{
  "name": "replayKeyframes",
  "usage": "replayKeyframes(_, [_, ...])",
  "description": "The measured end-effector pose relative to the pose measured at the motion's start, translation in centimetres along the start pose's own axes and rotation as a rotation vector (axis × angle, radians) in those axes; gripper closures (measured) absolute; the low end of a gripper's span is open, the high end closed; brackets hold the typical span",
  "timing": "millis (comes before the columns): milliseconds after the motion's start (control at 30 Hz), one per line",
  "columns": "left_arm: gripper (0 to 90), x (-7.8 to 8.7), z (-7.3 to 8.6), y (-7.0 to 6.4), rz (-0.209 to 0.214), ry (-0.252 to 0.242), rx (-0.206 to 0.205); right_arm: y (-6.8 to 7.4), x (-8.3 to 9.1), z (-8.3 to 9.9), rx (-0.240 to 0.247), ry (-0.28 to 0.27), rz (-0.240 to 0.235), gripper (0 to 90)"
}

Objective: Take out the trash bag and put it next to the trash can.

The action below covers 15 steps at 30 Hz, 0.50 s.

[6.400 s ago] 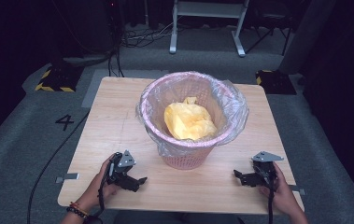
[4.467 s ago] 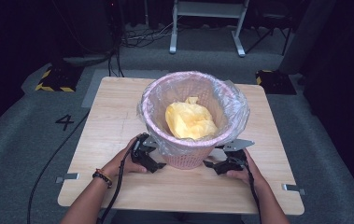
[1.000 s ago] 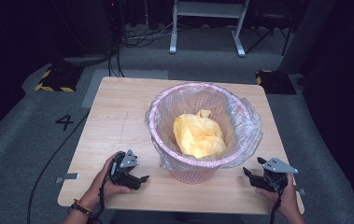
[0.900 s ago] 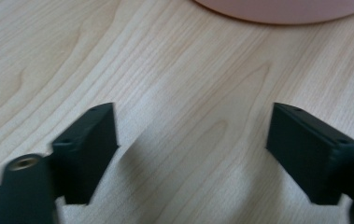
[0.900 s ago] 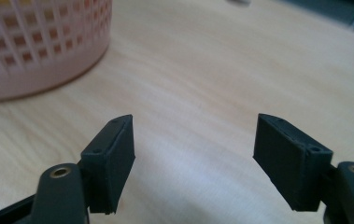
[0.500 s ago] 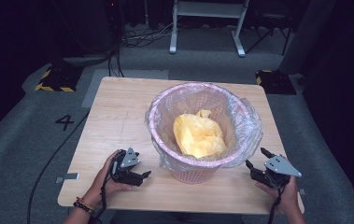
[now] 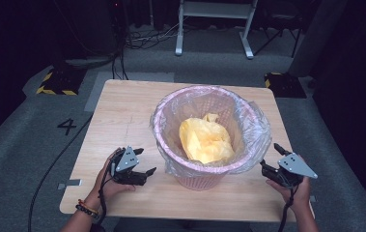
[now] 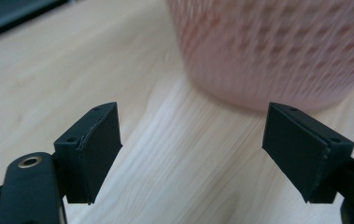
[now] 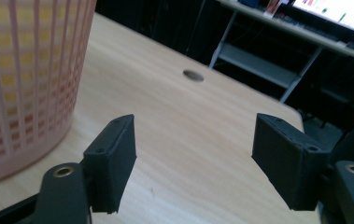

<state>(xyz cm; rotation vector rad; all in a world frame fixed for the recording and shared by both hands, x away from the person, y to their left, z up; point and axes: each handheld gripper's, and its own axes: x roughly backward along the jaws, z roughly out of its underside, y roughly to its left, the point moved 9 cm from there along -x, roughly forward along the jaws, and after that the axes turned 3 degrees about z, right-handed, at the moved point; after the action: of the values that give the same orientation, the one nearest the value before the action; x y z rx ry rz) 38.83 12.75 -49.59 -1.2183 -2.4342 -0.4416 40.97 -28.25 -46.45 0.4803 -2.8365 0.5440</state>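
A pink plastic basket (image 7: 204, 145) lined with a clear plastic bag (image 7: 255, 130) stood upright near the middle of a light wooden worktop (image 7: 122, 111), a little toward the person's edge. Inside it lay a crumpled yellow bag (image 7: 204, 142). Being round, the basket had no long axis, so it offered the same curved wall from either side.

The left tongs (image 7: 139, 169) rested low over the worktop to the left of the basket, pointing toward its base. In the left gripper view its jaws stood wide apart with nothing between them, and the basket's latticed wall (image 8: 277, 46) rose just ahead and slightly to the right.

The right tongs (image 7: 270, 162) sat to the right of the basket, close to the liner's overhanging edge. In the right gripper view its jaws were also spread wide and empty, with the basket wall (image 9: 25, 79) off to the left, so this pair pointed past the basket rather than at it.

Both sat near the basket, one on each flank. Judging from this, the left pair was better aimed, while the right would need to turn inward to meet the wall.
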Motion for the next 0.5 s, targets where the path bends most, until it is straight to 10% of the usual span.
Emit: replayKeyframes(500, [21.0,3.2,-6.1,-4.0,0.017,-0.221,-0.064,0.4,3.5,-6.4,0.106,-0.166,0.096,40.1])
